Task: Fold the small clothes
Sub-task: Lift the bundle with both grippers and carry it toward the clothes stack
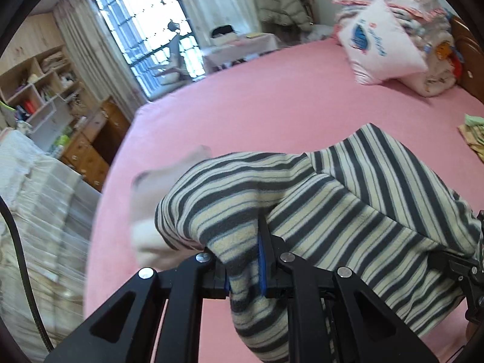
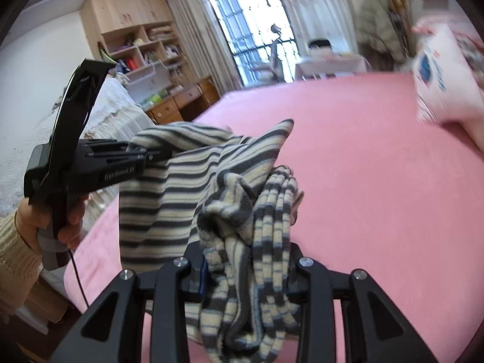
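A cream and dark-grey striped fleece garment (image 1: 348,205) hangs in the air over the pink bed (image 1: 272,115), stretched between both grippers. In the left wrist view my left gripper (image 1: 245,269) is shut on a fold of its edge, and the cloth drapes over the fingers. In the right wrist view my right gripper (image 2: 246,272) is shut on a thick bunched part of the garment (image 2: 181,187). The left gripper (image 2: 157,155) shows there too, at the left, gripping the cloth's upper corner, with a person's hand (image 2: 69,220) on its handle.
A white pillow (image 1: 381,42) leans on a stack of bedding (image 1: 423,9) at the bed's head. Green and yellow small clothes (image 1: 472,136) lie at the right edge. Wooden drawers (image 1: 90,145) and shelves (image 1: 36,90) stand past the bed's left side.
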Tool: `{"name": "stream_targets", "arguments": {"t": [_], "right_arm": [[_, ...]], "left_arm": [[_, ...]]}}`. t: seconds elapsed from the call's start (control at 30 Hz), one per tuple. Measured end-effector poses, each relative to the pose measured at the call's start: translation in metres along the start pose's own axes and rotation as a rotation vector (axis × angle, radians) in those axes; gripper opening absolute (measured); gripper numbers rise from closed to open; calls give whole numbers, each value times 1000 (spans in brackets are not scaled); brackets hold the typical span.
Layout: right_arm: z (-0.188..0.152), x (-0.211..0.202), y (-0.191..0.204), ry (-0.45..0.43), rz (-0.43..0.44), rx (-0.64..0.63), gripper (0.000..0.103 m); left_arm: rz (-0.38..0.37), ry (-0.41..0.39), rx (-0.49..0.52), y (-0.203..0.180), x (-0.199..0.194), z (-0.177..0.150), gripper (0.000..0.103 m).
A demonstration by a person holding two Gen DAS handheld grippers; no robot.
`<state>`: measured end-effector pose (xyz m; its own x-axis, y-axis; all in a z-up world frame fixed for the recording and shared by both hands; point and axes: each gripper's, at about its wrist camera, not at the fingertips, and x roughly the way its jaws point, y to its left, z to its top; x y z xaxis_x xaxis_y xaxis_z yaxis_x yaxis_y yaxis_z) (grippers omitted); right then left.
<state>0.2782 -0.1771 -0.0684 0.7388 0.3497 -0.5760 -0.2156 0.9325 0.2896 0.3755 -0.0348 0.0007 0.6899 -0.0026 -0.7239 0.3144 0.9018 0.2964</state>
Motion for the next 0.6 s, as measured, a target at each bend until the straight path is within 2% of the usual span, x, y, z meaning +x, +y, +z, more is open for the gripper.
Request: {"name": "stream_targets", "arguments": {"t": [0.17,0.27,0.4,0.6], "right_arm": [[48,62,43,-41,14,-31,33],[76,108,61,-67,15,-24,33],[104,181,75,-73,13,27,33],[100,271,74,-25,44,113,33]], "left_arm": [[72,-16,-46,84,29,35,11],[112,-28,-77,134,64,58,11],[168,-22,-66,176,115,80,11],[197,48,-115,217,212,85,11]]}}
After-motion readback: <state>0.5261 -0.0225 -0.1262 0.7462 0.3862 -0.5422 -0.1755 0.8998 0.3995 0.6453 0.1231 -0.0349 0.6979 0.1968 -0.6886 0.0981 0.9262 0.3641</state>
